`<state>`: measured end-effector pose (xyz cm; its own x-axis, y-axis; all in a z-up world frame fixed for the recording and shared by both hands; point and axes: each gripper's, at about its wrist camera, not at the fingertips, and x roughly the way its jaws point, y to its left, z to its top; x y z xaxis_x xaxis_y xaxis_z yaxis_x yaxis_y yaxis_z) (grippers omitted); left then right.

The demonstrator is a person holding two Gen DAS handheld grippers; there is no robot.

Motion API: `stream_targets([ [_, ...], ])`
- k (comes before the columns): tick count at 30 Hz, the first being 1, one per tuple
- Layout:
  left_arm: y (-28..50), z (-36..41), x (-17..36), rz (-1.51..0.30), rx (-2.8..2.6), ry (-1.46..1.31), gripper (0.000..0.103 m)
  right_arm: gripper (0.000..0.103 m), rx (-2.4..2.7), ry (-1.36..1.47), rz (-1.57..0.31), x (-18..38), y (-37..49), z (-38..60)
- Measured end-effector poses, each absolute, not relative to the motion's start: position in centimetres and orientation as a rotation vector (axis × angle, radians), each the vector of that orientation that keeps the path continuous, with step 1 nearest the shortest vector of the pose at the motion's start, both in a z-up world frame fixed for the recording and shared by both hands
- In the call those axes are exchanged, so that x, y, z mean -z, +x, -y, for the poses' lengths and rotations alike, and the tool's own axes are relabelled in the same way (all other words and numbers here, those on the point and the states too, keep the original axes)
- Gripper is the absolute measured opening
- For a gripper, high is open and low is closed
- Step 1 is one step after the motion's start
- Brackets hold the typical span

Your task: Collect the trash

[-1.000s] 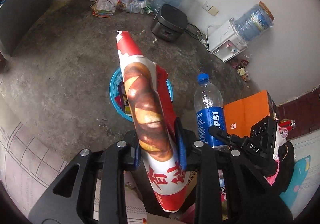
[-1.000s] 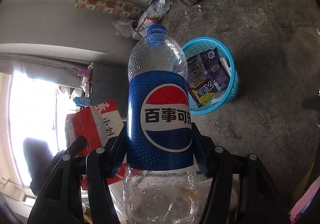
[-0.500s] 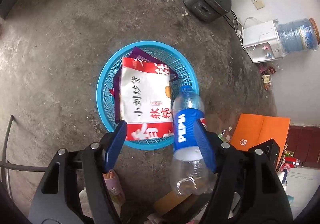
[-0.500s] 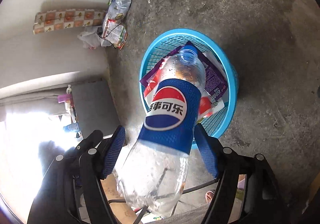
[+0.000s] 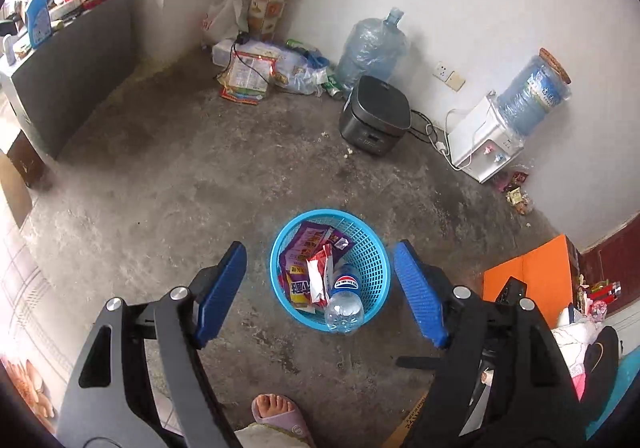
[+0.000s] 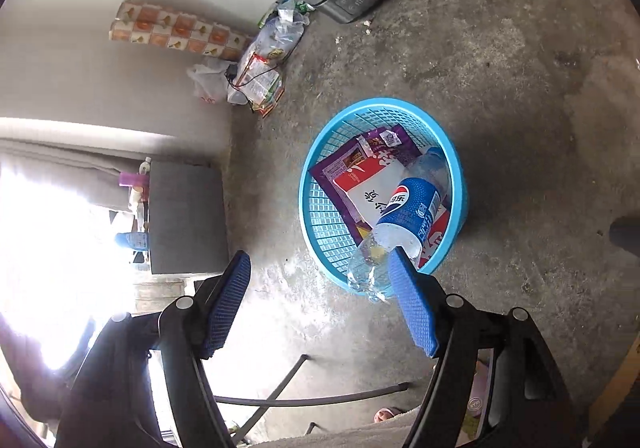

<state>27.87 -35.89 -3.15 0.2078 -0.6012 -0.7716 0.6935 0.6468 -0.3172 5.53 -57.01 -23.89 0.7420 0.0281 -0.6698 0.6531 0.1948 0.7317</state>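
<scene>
A blue plastic basket (image 5: 374, 248) stands on the concrete floor. In it lie a Pepsi bottle (image 5: 344, 298), a red and white snack bag (image 5: 318, 274) and a purple wrapper (image 5: 308, 238). My left gripper (image 5: 320, 292) is open and empty, high above the basket. My right gripper (image 6: 320, 302) is open and empty above the basket's (image 6: 320, 208) near rim. In the right wrist view the Pepsi bottle (image 6: 408, 208) leans base-up against the rim over the white bag (image 6: 368, 188).
A grey rice cooker (image 5: 376, 116), a water jug (image 5: 372, 48), a white water dispenser (image 5: 484, 140) and a litter pile (image 5: 256, 72) line the far wall. An orange box (image 5: 528, 280) sits right. A grey cabinet (image 5: 68, 60) stands left. A sandalled foot (image 5: 280, 416) is below.
Both grippers opened and let go: the snack bag, then the Pepsi bottle dropped into the basket. Both grippers have drawn back up and away from it.
</scene>
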Motion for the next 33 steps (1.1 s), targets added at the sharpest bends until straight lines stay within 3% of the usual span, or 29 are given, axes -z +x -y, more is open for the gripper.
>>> stream_targets([
  [7, 22.1, 22.0, -4.3, -0.85, 0.761, -0.039, 0.089, 0.07, 0.385, 0.966, -0.606, 13.5, 5.6, 50.4],
  [9, 20.4, 18.0, -4.8, -0.84, 0.654, -0.071, 0.091, 0.075, 0.358, 0.869, -0.602, 11.0, 5.6, 48.1],
  [14, 16.7, 9.8, -4.6, -0.828, 0.386, -0.155, 0.092, 0.076, 0.292, 0.634, -0.615, 6.3, 5.8, 41.5],
  [18, 13.8, 4.5, -4.5, -0.795, 0.181, -0.19, 0.093, 0.087, 0.218, 0.445, -0.599, 3.0, 5.5, 35.8],
  [21, 11.7, 1.7, -4.2, -0.779, 0.059, -0.157, 0.094, 0.093, 0.157, 0.333, -0.571, 1.3, 5.0, 31.8],
  [33, 5.6, -3.7, -1.4, -0.764, -0.068, -0.126, 0.094, 0.095, 0.014, 0.056, -0.606, -0.5, 3.8, 20.3],
])
